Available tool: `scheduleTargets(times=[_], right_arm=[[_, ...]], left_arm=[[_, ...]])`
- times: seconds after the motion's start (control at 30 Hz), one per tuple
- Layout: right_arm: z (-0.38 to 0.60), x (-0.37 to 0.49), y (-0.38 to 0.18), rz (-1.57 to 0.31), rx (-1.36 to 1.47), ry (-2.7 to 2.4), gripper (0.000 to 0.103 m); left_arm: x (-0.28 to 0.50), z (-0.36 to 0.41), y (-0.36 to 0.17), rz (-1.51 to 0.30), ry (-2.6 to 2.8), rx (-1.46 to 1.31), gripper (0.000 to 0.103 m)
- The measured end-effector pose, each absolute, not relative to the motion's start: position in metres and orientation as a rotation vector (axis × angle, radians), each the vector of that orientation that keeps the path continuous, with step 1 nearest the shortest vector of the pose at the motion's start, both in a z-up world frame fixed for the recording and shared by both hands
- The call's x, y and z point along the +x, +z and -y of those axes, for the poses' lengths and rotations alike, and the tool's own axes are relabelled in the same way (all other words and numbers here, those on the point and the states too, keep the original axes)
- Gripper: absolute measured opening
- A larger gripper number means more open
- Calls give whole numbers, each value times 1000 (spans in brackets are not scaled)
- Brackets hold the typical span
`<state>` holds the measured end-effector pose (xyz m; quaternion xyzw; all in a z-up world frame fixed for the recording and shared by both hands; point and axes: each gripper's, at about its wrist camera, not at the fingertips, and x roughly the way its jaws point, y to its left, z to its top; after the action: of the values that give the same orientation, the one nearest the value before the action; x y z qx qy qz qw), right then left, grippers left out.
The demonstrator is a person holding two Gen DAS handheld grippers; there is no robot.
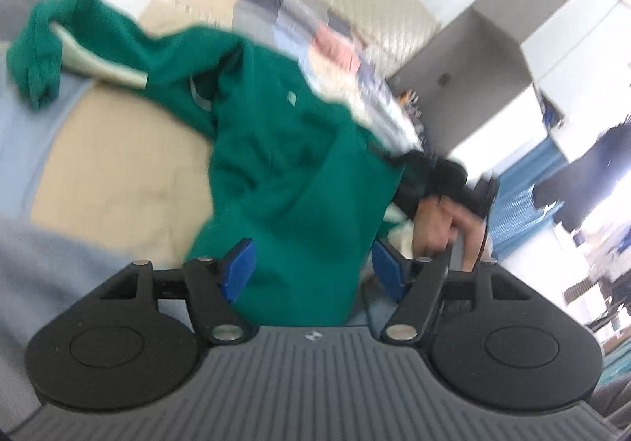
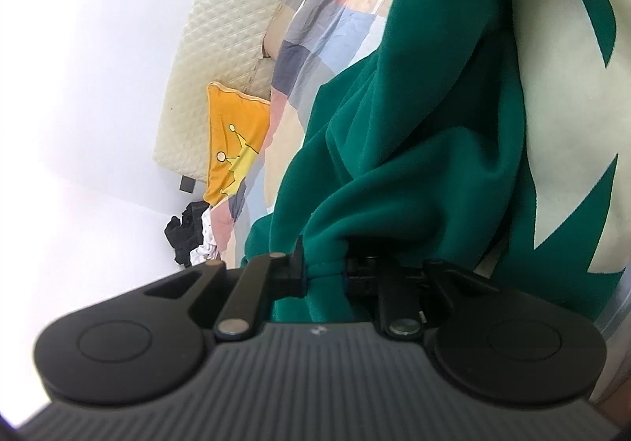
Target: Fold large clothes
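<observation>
Nearest the lens, the right gripper [image 2: 324, 271] has its black jaws clamped on a bunched fold of the soft green fleece sweatshirt with cream panels [image 2: 426, 133], while the left gripper [image 1: 309, 267] holds its blue-padded jaws wide apart, gripping nothing. Green fabric hangs lifted at that end, its sleeve trailing across the patchwork quilted bedspread [image 1: 118, 165]. Motion blur obscures the holding hand [image 1: 437, 224], and the orange cushion [image 2: 232, 149] is cropped in the left view.

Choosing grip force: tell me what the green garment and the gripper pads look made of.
Green garment: probably soft matte fleece or sweatshirt knit, draping in thick rounded folds. Left gripper pads: blue, smooth, likely rubber or plastic; blur leaves it open.
</observation>
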<state>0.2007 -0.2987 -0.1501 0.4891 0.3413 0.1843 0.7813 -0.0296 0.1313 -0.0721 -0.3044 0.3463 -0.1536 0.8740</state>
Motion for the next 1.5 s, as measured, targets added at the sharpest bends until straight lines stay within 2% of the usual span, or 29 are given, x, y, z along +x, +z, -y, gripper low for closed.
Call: scheduleTargets(times=[0.23,0.57,0.8,1.13,1.23,1.3,1.37,1.4,1.5], right_arm=[[296,202,-143,-730,1037,403,18],[303,206,-145,-728,1033,402,17],[298,216,-149,-723,1001,386,17],[296,216,-150,-718,987,387,17],[296,217,-151,-719,979,388,17],[296,218,-151,-721,978,390,17],[293,219,-150,-720,969,389,18],[292,220,-149,-720,962,388,18],[290,222,-148,-713,943,387,18]], left_arm=[[49,-137,-56,-672,-207,-567,74],[198,-132,-127,-804,-149,-646,76],[246,-131,-175,-871,-122,-673,77],[281,-114,-206,-939,-161,-635,75],[286,-109,-211,-943,-149,-613,63],[286,-111,-211,-941,-139,-626,41],[283,-114,-210,-935,-129,-636,23],[281,-115,-208,-927,-127,-641,17],[271,-119,-200,-881,-135,-667,10]])
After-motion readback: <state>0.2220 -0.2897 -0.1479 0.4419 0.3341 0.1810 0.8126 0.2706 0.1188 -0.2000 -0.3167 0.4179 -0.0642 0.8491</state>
